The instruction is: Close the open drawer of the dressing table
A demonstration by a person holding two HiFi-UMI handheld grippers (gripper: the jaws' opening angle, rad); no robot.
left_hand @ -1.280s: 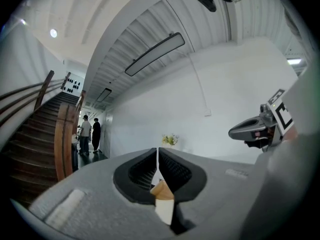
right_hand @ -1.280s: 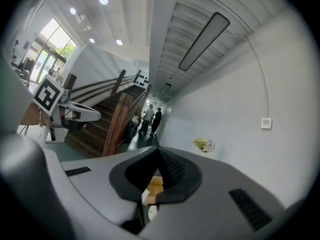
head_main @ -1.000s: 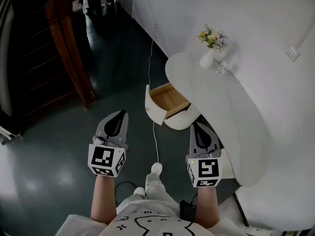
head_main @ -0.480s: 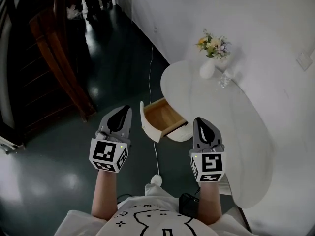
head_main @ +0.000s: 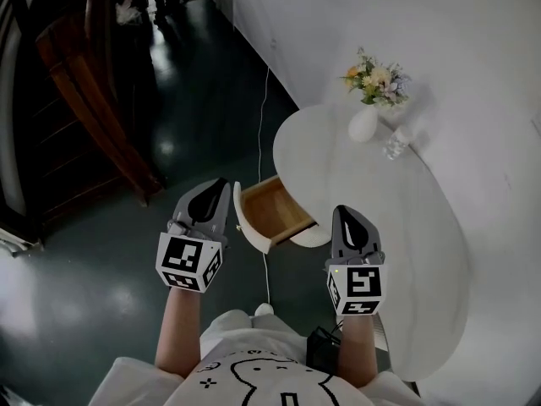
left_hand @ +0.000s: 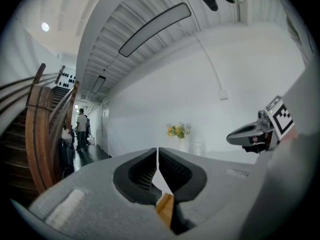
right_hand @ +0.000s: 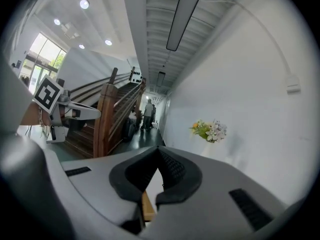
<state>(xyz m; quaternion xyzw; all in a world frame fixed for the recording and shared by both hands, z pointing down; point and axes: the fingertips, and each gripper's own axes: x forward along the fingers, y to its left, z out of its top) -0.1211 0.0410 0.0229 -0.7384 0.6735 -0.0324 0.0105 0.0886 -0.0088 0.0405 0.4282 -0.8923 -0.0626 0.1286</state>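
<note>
**White drawer front hangs open between two closed hand-held grippers**

White outside and pale wood inside, the drawer point(head_main: 269, 212) stands pulled out from the rounded end of the dressing table point(head_main: 427, 311), reaching over the dark, glossy floor point(head_main: 93, 260). From above it sits between the two tools, nearer the left one.

The left hand-held gripper point(head_main: 215, 186) points forward with its tip just beside the drawer's curved front; whether it touches the front I cannot tell. In the left gripper view its jaws point(left_hand: 158, 151) meet at the tips with nothing held. Only a sliver of the drawer's wood shows through the gap lower down.

The right hand-held gripper point(head_main: 345, 213) hovers over the near edge of the tabletop point(head_main: 363, 201), just to the right of the drawer. Its jaws point(right_hand: 159, 151) are likewise pressed together on nothing, with a strip of wood visible beneath them.

Further back on the tabletop, close to the white wall point(head_main: 338, 24), a white vase point(head_main: 363, 125) holds yellow and pale flowers point(head_main: 376, 81), and a small glass point(head_main: 396, 145) stands just beside it. A thin cable point(head_main: 265, 117) runs down the wall and across the floor past the drawer. To the left rises a dark wooden staircase point(head_main: 76, 91), and people point(left_hand: 81, 129) stand far down the corridor.
</note>
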